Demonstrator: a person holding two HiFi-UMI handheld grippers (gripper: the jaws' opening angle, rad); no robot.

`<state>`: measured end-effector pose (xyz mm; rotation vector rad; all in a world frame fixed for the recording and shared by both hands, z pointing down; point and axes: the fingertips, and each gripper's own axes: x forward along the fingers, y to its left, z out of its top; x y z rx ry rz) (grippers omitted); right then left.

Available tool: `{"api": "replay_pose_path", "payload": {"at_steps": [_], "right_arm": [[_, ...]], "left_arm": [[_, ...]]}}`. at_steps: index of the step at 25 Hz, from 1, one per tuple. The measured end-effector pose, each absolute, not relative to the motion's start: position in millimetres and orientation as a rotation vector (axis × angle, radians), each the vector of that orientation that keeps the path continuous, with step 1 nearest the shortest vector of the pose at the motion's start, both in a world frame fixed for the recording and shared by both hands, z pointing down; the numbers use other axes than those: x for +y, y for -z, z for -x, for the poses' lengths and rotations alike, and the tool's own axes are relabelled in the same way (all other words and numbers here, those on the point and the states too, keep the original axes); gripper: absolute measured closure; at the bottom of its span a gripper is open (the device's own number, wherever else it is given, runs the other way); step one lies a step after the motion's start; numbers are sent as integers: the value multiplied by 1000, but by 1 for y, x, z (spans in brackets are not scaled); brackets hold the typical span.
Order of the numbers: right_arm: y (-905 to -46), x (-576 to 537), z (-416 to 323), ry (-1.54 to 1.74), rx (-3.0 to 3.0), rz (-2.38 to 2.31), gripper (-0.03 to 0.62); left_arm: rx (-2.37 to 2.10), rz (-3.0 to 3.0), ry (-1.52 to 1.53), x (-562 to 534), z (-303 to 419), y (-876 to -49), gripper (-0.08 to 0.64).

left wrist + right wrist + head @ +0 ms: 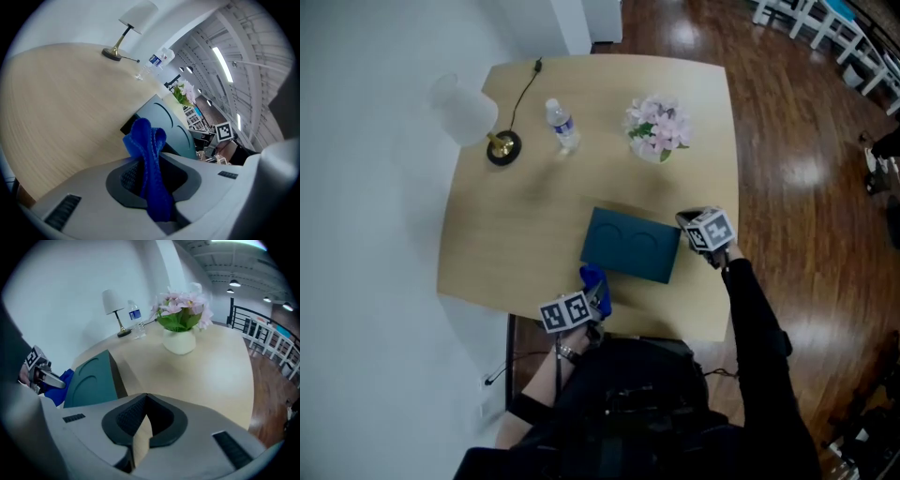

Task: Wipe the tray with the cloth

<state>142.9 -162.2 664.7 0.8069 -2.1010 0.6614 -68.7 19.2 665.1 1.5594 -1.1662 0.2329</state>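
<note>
Wooden table: one tray near its front edge; one lamp, one bottle, one vase along the back. Your left gripper clamps one cloth beside the tray; your right gripper is closed, empty.

Just ahead of the left gripper, its jaws filled by the cloth, the tray blocks the way low down. To its left the table lies bare as far as the lamp and bottle. The right gripper sits just beside the tray's other end, with open wood ahead up to the flowers. The tray alone stands between the two grippers.
</note>
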Motion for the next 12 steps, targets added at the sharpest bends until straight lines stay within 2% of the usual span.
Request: {"api": "replay_pose_path", "payload": {"at_steps": [12], "right_arm": [[-678,-87,-119,-790,-2097,-678,583]], "left_arm": [[-1191,-1669,-298,-53,84,-664,485]]}}
